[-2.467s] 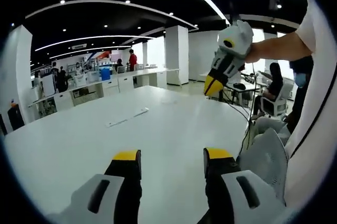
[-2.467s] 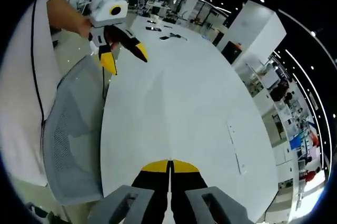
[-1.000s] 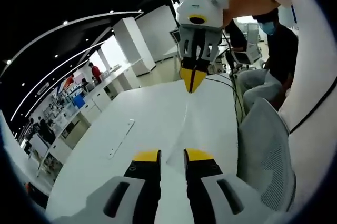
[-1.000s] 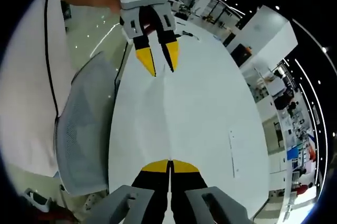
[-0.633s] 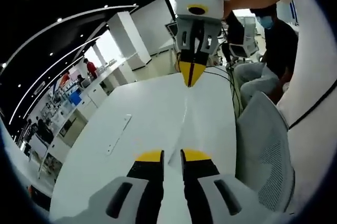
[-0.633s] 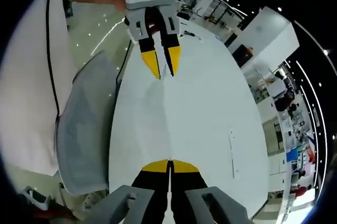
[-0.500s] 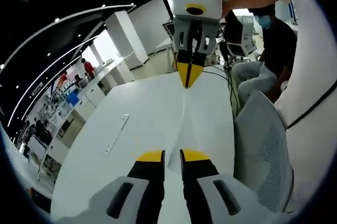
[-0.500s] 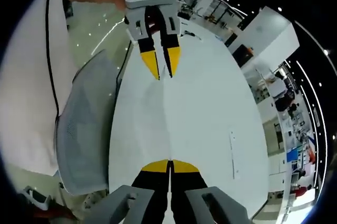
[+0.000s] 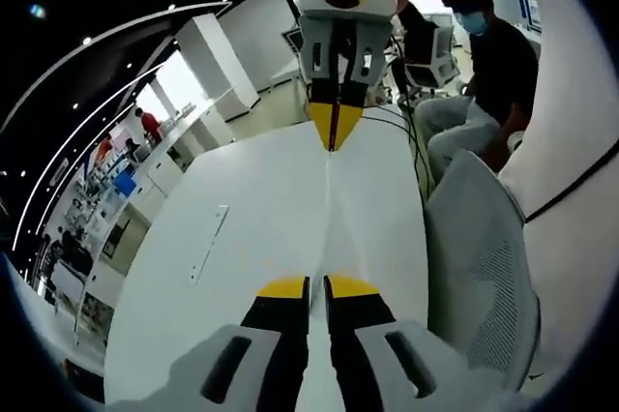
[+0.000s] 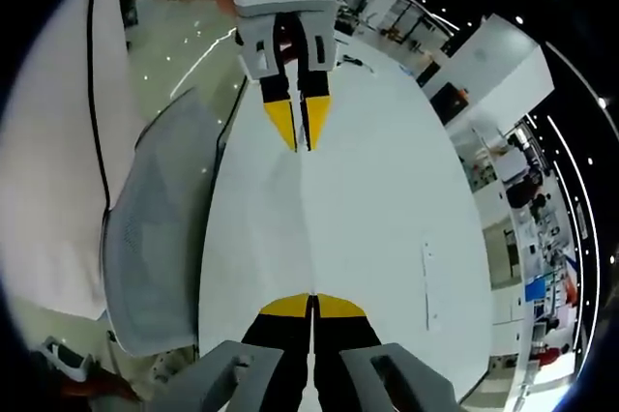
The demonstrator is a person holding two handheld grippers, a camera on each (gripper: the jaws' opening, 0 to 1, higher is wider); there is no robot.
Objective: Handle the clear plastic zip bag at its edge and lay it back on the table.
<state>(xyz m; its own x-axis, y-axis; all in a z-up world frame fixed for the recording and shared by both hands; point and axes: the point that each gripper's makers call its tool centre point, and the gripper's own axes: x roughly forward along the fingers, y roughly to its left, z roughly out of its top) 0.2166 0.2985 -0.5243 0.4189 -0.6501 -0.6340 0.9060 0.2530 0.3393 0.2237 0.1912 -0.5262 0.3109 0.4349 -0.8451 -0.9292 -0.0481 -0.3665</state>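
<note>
Clear plastic zip bag (image 9: pixel 329 214) hangs taut above the tabletop (image 9: pixel 261 209): left claw (image 9: pixel 317 285) has narrowed onto its edge, right claw (image 10: pixel 312 305) pinching opposite.

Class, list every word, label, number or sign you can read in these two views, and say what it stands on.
None can be read. The right hand-held gripper, the left hand-held gripper and the white table bear no legible text. The far office is too small and blurred to read.

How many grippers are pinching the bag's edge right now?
2. The right gripper is shut on one end of the clear bag. The left gripper is nearly shut on the other end, its fingers a sliver apart.
</note>
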